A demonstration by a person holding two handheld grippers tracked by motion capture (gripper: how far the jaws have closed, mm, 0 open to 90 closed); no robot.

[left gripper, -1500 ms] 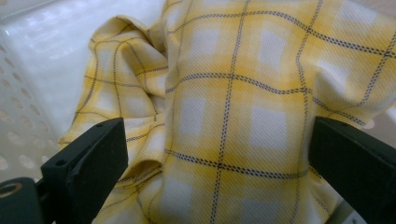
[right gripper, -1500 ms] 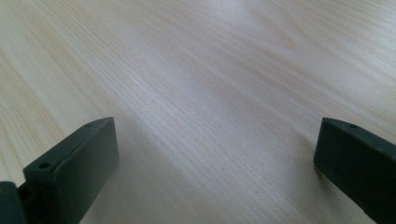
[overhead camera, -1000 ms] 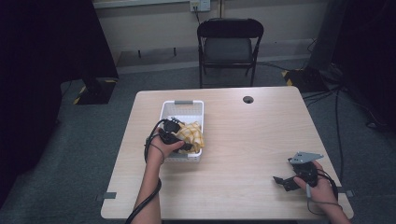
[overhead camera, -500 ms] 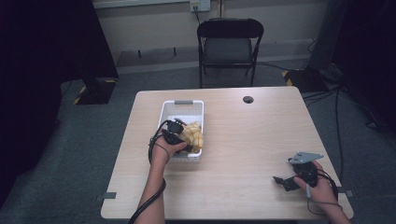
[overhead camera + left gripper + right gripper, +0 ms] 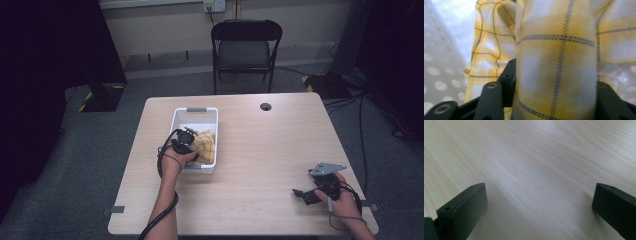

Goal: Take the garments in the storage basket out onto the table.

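Note:
A yellow checked cloth [image 5: 205,142] lies bunched in a white perforated basket [image 5: 196,111] left of the table's middle. My left gripper [image 5: 189,140] reaches into the basket from its near left side. In the left gripper view a thick fold of the cloth [image 5: 556,65] fills the whole gap between the two black jaws, which press on its sides. My right gripper [image 5: 301,194] rests low over the bare wood near the table's front right corner. Its jaws stand wide apart with nothing between them, and bare tabletop [image 5: 536,170] lies beneath.
A round cable hole [image 5: 265,106] sits at the table's far edge. A black folding chair [image 5: 245,47] stands behind the table. Cables run over the floor at the right. The basket's walls [image 5: 439,75] close in around my left gripper.
My left hand has shifted only slightly inside the basket with the cloth. The right gripper has not moved.

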